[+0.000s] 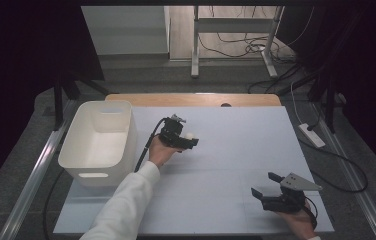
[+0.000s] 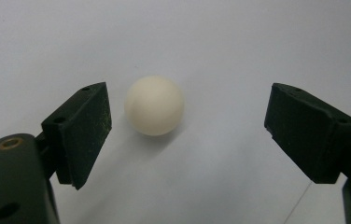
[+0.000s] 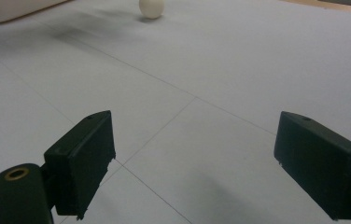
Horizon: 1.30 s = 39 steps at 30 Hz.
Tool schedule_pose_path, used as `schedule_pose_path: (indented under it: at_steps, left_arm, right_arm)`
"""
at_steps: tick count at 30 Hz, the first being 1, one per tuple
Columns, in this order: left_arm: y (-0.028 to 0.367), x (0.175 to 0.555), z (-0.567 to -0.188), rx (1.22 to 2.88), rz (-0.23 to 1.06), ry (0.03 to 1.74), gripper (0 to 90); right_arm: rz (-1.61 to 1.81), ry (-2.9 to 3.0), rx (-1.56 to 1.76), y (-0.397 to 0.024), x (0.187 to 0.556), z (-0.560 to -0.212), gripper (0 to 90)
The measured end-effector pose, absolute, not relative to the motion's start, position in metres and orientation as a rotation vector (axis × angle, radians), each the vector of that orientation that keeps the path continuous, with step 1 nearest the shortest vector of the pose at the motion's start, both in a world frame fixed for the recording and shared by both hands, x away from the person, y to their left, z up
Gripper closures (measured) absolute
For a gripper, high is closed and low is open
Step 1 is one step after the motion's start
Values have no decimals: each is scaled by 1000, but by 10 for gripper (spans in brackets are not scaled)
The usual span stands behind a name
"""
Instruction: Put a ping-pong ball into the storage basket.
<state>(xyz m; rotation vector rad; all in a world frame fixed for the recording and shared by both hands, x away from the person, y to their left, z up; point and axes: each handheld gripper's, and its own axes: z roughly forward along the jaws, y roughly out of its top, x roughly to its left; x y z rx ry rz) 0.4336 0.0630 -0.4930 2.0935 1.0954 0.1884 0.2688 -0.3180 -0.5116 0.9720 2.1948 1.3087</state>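
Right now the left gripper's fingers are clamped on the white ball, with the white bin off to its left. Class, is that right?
Not quite. The left gripper is open: in the left gripper view the white ball lies between its fingers, untouched. The white bin is to its left.

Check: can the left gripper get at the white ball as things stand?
Probably yes. The left gripper is open around the white ball, which sits nearer one pad without touching it. Nothing lies between them on the mat.

High view looks down; both claw views sit low, sharing the ball [image 2: 154, 106]
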Motion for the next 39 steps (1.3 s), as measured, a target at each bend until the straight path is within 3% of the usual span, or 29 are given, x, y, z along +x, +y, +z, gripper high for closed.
schedule_pose_path:
  at_steps: [25,39]
  left_arm:
    - [60,451,-518,2106,203,1151,167]
    - [58,453,-525,2123,213,1116,286]
  right_arm:
    - [1314,2195,969,-318,269,-512,123]
    - [1309,2196,969,-318,269,-512,123]
